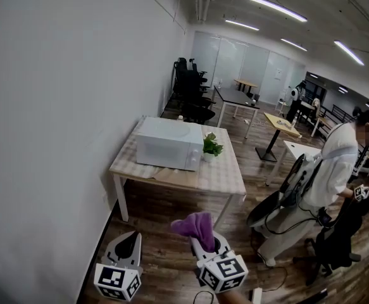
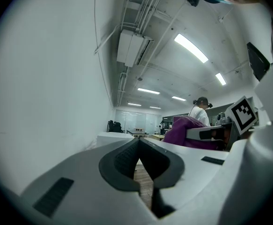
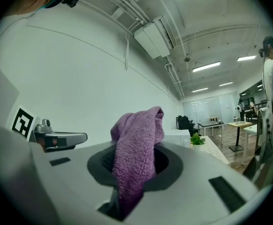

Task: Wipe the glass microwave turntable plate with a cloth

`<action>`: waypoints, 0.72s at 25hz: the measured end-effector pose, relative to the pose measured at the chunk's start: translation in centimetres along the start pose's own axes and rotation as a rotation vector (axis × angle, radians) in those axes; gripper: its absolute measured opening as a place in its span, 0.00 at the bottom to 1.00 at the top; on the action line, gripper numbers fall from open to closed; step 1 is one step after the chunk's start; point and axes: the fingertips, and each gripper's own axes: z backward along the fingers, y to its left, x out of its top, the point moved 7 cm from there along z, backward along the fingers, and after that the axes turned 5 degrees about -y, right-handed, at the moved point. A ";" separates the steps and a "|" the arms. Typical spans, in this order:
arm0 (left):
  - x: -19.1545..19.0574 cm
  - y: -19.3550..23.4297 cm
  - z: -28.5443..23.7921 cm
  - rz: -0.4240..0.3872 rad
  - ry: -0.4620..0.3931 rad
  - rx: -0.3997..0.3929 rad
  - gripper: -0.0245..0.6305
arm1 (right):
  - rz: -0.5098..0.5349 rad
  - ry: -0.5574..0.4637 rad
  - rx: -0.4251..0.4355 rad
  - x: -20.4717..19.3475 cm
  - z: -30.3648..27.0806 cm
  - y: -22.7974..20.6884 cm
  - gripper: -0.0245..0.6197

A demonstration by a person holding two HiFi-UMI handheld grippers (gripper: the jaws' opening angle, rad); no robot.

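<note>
A white microwave (image 1: 169, 144) stands shut on a checked table (image 1: 219, 176) ahead of me, well away from both grippers; the turntable plate is not in view. My right gripper (image 1: 203, 239) is shut on a purple cloth (image 1: 195, 227), which bunches up above its jaws. The same purple cloth (image 3: 137, 151) fills the middle of the right gripper view, with the microwave (image 3: 180, 137) far behind it. My left gripper (image 1: 130, 243) is low at the left, shut and empty. In the left gripper view its jaws (image 2: 138, 146) meet in a tight line, with the cloth (image 2: 183, 131) off to the right.
A small potted plant (image 1: 210, 147) stands beside the microwave. A white wall (image 1: 57, 106) runs along the left. A person (image 1: 333, 163) in white stands at the right among chairs and a wheeled machine (image 1: 285, 214). Desks and office chairs fill the back.
</note>
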 end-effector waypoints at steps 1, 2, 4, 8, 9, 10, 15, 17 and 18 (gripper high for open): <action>-0.1 0.4 0.2 0.002 0.001 -0.006 0.04 | 0.000 -0.002 -0.005 -0.2 -0.2 0.4 0.16; -0.3 0.8 0.4 0.005 0.002 -0.012 0.04 | 0.000 -0.004 -0.010 -0.3 -0.3 0.9 0.16; -0.4 1.5 0.8 0.012 0.004 -0.021 0.04 | -0.002 -0.004 -0.018 -0.6 -0.4 1.8 0.16; -0.5 2.2 0.8 0.023 0.004 -0.031 0.04 | -0.004 0.006 -0.021 -0.8 -0.9 2.4 0.16; -0.6 2.4 0.7 0.025 0.003 -0.032 0.04 | 0.001 0.007 -0.020 -0.9 -1.0 2.4 0.16; -0.6 2.5 0.5 0.025 0.002 -0.034 0.04 | 0.008 0.007 -0.020 -0.9 -1.3 2.4 0.16; -1.0 3.6 -1.5 0.003 0.009 -0.034 0.04 | 0.007 0.001 -0.035 -1.4 -3.4 0.9 0.16; -1.1 3.8 -2.8 -0.010 0.012 -0.033 0.04 | 0.004 -0.007 -0.035 -1.5 -4.5 -0.1 0.16; -1.0 3.9 -3.5 -0.016 0.013 -0.032 0.04 | 0.004 -0.010 -0.032 -1.5 -5.0 -0.6 0.16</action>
